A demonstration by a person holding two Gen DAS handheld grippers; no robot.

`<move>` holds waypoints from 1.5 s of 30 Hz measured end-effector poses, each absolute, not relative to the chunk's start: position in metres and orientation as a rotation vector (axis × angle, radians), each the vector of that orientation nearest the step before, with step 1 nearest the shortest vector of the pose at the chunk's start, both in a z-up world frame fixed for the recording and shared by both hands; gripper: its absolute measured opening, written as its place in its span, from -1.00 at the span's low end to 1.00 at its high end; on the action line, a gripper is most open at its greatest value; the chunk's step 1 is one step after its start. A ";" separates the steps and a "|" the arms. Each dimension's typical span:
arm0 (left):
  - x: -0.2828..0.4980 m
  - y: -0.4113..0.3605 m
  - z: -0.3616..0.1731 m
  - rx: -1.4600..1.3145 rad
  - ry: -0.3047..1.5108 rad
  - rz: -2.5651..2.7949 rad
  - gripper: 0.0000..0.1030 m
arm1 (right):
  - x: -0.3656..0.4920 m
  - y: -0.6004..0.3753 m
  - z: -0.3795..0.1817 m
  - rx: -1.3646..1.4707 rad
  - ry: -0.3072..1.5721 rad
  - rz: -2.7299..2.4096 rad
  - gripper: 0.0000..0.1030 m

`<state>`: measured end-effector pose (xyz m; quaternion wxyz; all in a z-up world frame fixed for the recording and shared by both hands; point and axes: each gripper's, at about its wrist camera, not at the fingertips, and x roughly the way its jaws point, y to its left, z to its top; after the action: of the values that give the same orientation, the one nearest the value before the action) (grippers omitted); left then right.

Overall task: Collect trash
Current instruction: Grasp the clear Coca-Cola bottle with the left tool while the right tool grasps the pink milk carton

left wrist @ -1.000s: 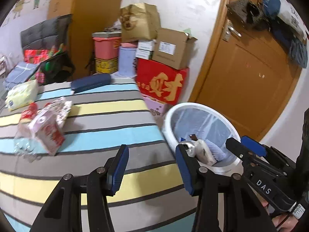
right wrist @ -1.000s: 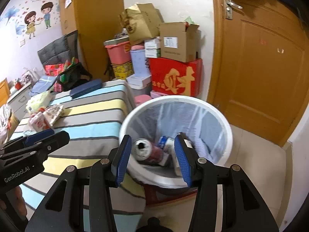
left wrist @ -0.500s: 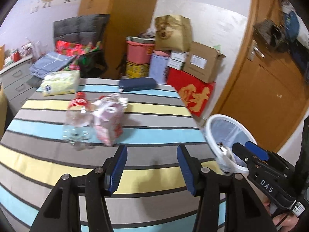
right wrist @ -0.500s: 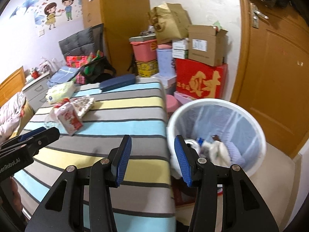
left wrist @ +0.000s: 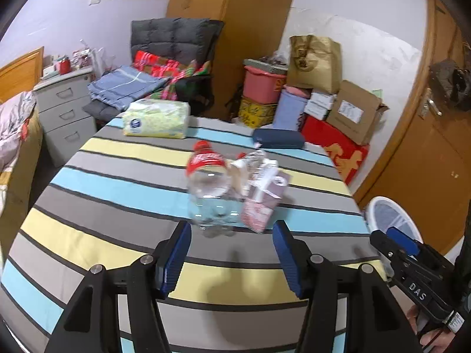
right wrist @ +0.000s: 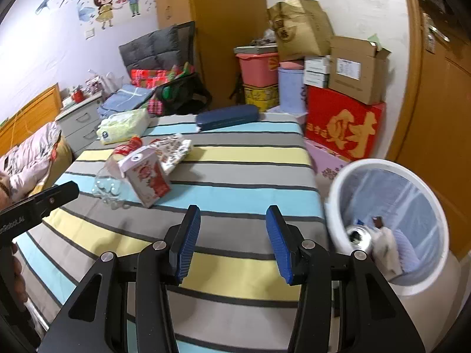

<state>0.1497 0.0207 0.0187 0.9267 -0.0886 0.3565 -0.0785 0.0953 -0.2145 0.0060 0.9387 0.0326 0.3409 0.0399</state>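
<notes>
My right gripper (left wrist: 418,286) reads "DAS", my left gripper (right wrist: 22,220) shows "Robot.AI" partly cut off, and the red box (right wrist: 344,128) bears a gold "财".

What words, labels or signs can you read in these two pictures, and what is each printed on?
"DAS": right gripper body.
"Robot.AI", start cut off: left gripper body.
"财", large gold character: red box.
Bottle label, milk carton, tissue pack, cardboard box sticker, paper bag: too blurred.
</notes>
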 end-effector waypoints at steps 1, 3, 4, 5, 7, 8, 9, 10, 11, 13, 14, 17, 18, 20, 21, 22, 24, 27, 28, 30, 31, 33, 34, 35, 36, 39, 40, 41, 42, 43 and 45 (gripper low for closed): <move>0.153 0.025 0.018 -0.181 0.730 -0.159 0.11 | 0.097 -0.212 0.005 0.072 0.699 0.088 -0.03; 0.160 0.029 0.017 -0.189 0.732 -0.159 0.14 | 0.101 -0.205 0.002 0.085 0.706 0.119 -0.01; 0.165 0.033 0.015 -0.199 0.740 -0.162 0.18 | 0.104 -0.201 0.000 0.087 0.717 0.127 0.00; 0.169 0.036 0.013 -0.212 0.745 -0.170 0.20 | 0.105 -0.197 -0.002 0.086 0.721 0.134 0.00; 0.181 0.041 0.009 -0.216 0.764 -0.171 0.23 | 0.110 -0.190 -0.005 0.083 0.731 0.148 0.01; 0.187 0.042 0.007 -0.217 0.774 -0.163 0.23 | 0.112 -0.186 -0.007 0.083 0.739 0.159 0.01; 0.191 0.043 0.007 -0.214 0.772 -0.163 0.23 | 0.114 -0.184 -0.007 0.084 0.742 0.167 0.01; 0.196 0.044 0.007 -0.206 0.770 -0.173 0.24 | 0.116 -0.182 -0.007 0.084 0.746 0.177 0.01; 0.202 0.045 0.006 -0.204 0.780 -0.178 0.25 | 0.117 -0.179 -0.008 0.083 0.749 0.184 0.01; 0.214 0.043 0.005 -0.188 0.791 -0.177 0.26 | 0.120 -0.174 -0.008 0.077 0.751 0.196 0.01; 0.221 0.042 0.004 -0.188 0.792 -0.181 0.26 | 0.122 -0.172 -0.008 0.083 0.747 0.201 0.01; 0.241 0.044 -0.003 -0.215 0.823 -0.212 0.26 | 0.125 -0.168 -0.008 0.105 0.742 0.234 0.01; 0.247 0.043 -0.005 -0.209 0.831 -0.212 0.26 | 0.125 -0.165 -0.009 0.108 0.741 0.240 0.02; 0.256 0.040 -0.009 -0.178 0.844 -0.214 0.26 | 0.127 -0.161 -0.011 0.110 0.744 0.246 0.03; 0.259 0.040 -0.010 -0.175 0.847 -0.213 0.26 | 0.128 -0.159 -0.012 0.109 0.750 0.248 0.07; 0.262 0.040 -0.010 -0.170 0.845 -0.224 0.26 | 0.129 -0.157 -0.012 0.107 0.749 0.249 0.08; 0.271 0.041 -0.014 -0.168 0.865 -0.234 0.26 | 0.132 -0.153 -0.013 0.108 0.751 0.247 0.08; 0.282 0.044 -0.021 -0.208 0.896 -0.259 0.26 | 0.135 -0.148 -0.014 0.113 0.757 0.255 0.08; 0.283 0.043 -0.022 -0.207 0.900 -0.265 0.26 | 0.136 -0.147 -0.014 0.111 0.759 0.257 0.08; 0.286 0.043 -0.025 -0.185 0.899 -0.250 0.26 | 0.137 -0.143 -0.014 0.104 0.758 0.256 0.08; 0.287 0.044 -0.027 -0.191 0.910 -0.241 0.26 | 0.139 -0.142 -0.015 0.101 0.761 0.254 0.08; 0.293 0.052 -0.036 -0.236 0.944 -0.241 0.26 | 0.141 -0.140 -0.016 0.101 0.768 0.246 0.08; 0.293 0.054 -0.039 -0.230 0.946 -0.233 0.24 | 0.142 -0.138 -0.016 0.102 0.772 0.247 0.08; 0.292 0.056 -0.041 -0.220 0.939 -0.231 0.22 | 0.143 -0.136 -0.016 0.101 0.774 0.249 0.08; 0.290 0.059 -0.041 -0.224 0.927 -0.228 0.21 | 0.144 -0.133 -0.017 0.097 0.775 0.255 0.08; 0.287 0.069 -0.042 -0.265 0.925 -0.234 0.20 | 0.148 -0.125 -0.019 0.085 0.786 0.249 0.08; 0.286 0.071 -0.043 -0.269 0.925 -0.235 0.20 | 0.150 -0.123 -0.019 0.087 0.788 0.246 0.08; 0.283 0.074 -0.042 -0.268 0.922 -0.231 0.20 | 0.151 -0.122 -0.019 0.091 0.788 0.241 0.08; 0.281 0.076 -0.042 -0.267 0.920 -0.226 0.20 | 0.152 -0.120 -0.019 0.095 0.789 0.238 0.08; 0.277 0.079 -0.042 -0.275 0.917 -0.220 0.20 | 0.154 -0.119 -0.020 0.098 0.790 0.233 0.08; 0.269 0.085 -0.043 -0.291 0.912 -0.216 0.20 | 0.158 -0.115 -0.021 0.097 0.793 0.213 0.08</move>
<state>0.2693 0.0852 -0.0426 0.8819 -0.1399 0.4380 -0.1039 0.1581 -0.1150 -0.0215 0.9157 0.0472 0.3855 0.1033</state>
